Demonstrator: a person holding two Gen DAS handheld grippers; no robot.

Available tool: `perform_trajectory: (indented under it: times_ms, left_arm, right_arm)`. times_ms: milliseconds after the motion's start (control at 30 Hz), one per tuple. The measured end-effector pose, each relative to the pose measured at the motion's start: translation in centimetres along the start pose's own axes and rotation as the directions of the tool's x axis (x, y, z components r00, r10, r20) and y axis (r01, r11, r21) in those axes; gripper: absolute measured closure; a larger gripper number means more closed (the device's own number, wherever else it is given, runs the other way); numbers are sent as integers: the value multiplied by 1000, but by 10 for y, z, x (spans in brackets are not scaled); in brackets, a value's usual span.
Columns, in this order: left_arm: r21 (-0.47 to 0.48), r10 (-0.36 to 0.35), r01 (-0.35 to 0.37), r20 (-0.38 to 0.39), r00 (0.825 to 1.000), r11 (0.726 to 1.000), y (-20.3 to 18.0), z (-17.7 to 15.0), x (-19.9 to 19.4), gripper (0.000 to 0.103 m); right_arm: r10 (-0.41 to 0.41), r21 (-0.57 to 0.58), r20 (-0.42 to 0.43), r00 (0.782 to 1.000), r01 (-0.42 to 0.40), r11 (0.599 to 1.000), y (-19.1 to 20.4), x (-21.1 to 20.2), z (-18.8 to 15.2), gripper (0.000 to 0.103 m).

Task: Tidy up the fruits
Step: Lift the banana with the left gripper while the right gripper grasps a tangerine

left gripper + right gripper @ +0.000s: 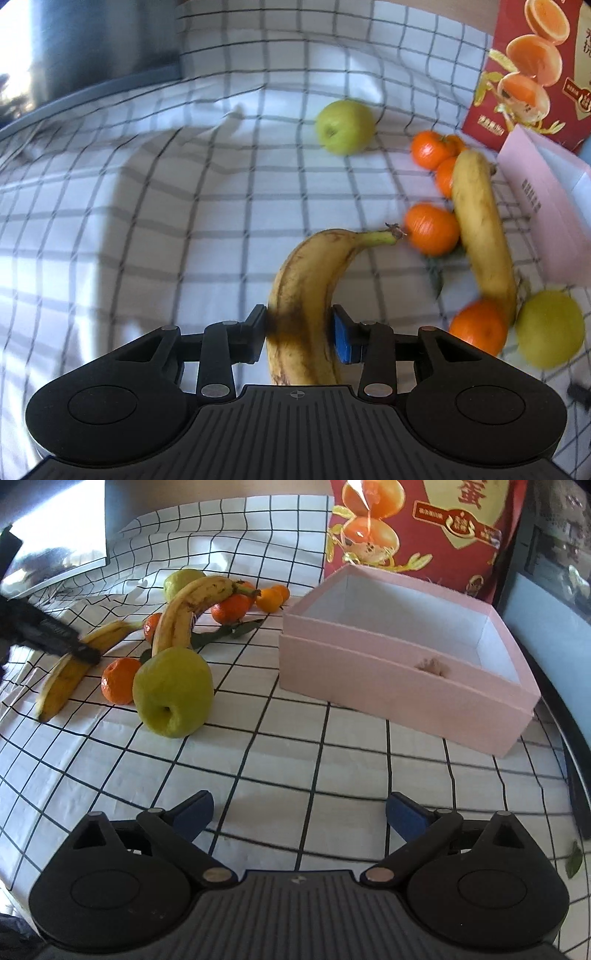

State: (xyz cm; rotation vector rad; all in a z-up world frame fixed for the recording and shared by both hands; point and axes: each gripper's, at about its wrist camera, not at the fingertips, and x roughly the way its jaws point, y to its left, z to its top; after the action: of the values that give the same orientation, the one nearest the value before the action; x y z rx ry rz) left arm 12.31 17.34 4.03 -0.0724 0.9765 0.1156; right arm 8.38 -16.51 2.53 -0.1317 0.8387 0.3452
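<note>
**Banana taken up as fruit sorting gets under way**

A spotted banana (295, 295) is flanked at mid-length by the jaws of the left gripper (300, 330); the left pad appears to press on the peel, though whether the blue right pad touches cannot be told through the blur. The jaws of the right gripper (299, 816) are held wide apart with nothing between them, above bare checked cloth (258, 760) on the surface. Just beyond the held fruit, a second banana (480, 221), several oranges (430, 229) and two green apples (345, 125) are scattered. The pink box (399, 686) stands empty, well apart from the pile. The pick-up step is judged to be in hand; next, a firm grip and a carry across to the box would be called for.
</note>
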Motion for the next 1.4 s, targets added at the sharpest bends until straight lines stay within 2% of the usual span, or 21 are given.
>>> perform_trajectory:
  times_ms: [100, 267, 467, 567, 667, 733, 800, 833, 867, 1000, 1233, 1300, 1400]
  left_arm:
    - [-30, 28, -28, -6, 1000, 999, 7, -13, -10, 61]
    - [-64, 45, -46, -10, 999, 997, 9, -23, -19, 61]
    - [-79, 42, -43, -16, 999, 996, 9, -22, -18, 61]
    - [-105, 13, -15, -23, 1000, 994, 12, -23, -16, 61]
    - [-100, 14, -16, -25, 1000, 995, 12, -23, -16, 61]
    - [-91, 16, -18, -24, 1000, 996, 11, -23, -16, 60]
    - [-89, 15, -18, -25, 1000, 996, 10, -23, -16, 60]
    - [-90, 14, -16, -25, 1000, 996, 11, -23, -16, 60]
    - [-90, 13, -15, -25, 1000, 996, 11, -23, -16, 60]
    - [-79, 7, -9, -18, 1000, 997, 12, -24, -17, 60]
    - [-83, 23, -24, -15, 1000, 996, 7, -24, -17, 60]
    - [-74, 36, -37, -19, 999, 997, 5, -23, -17, 60]
    - [-62, 47, -48, -18, 999, 997, 3, -21, -15, 60]
  right_arm:
    - [-1, -27, 12, 1000, 1, 1000, 5, 1, 4, 6]
    - [43, -49, 52, 998, -40, 998, 12, -4, 12, 8]
    - [110, -101, 115, 987, -99, 990, 28, -17, 24, 8]
    - [119, -112, 128, 985, -105, 988, 39, -16, 27, 9]
    - [138, -119, 157, 978, -120, 986, 52, -17, 35, 14]
    - [159, -153, 192, 968, -130, 980, 62, -21, 42, 20]
    - [172, -223, 207, 963, -125, 967, 78, -21, 48, 34]
    - [179, -268, 202, 963, -122, 956, 87, -20, 50, 44]
    - [182, -309, 199, 963, -114, 944, 95, -17, 51, 50]
    - [180, -410, 190, 965, -89, 908, 127, -1, 55, 50]
    - [140, -440, 125, 982, -72, 895, 153, 35, 63, 50]
    - [133, -448, 100, 986, -74, 891, 155, 42, 63, 60]
    - [147, -430, 87, 985, -96, 898, 150, 36, 63, 60]
